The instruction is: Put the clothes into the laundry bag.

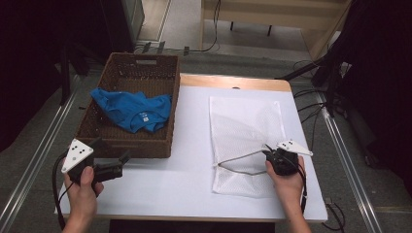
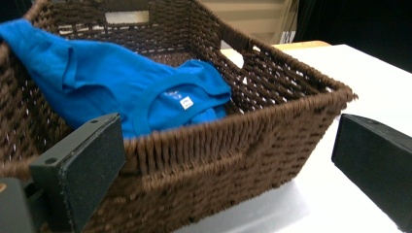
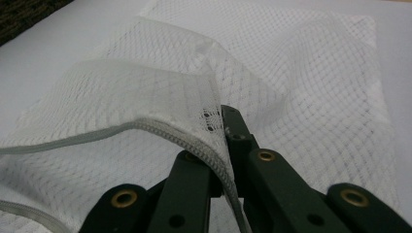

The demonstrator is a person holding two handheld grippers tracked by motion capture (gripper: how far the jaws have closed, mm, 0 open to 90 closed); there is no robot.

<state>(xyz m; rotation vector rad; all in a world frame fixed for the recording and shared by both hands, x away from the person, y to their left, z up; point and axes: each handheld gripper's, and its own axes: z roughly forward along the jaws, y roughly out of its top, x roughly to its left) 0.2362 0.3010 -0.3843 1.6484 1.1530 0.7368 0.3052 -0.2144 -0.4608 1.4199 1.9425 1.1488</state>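
A white mesh laundry bag (image 1: 245, 131) lies flat on the right half of the white table (image 1: 184, 145). My right gripper (image 1: 272, 156) is shut on the bag's zippered upper edge (image 3: 194, 145) and holds it lifted, so the mouth gapes toward the left. A blue T-shirt (image 1: 133, 109) lies crumpled in the brown wicker basket (image 1: 128, 141) at the table's left. My left gripper (image 1: 125, 159) hovers at the basket's near corner, open, jaws wide apart with the basket wall (image 2: 233, 160) between and beyond them. The blue T-shirt (image 2: 111, 87) shows its neck label.
The table's near edge (image 1: 194, 217) runs just ahead of both hands. Cables (image 1: 311, 97) and dark stands (image 1: 335, 63) crowd the floor to the right. A wooden bench (image 1: 272, 17) stands beyond the table's far end.
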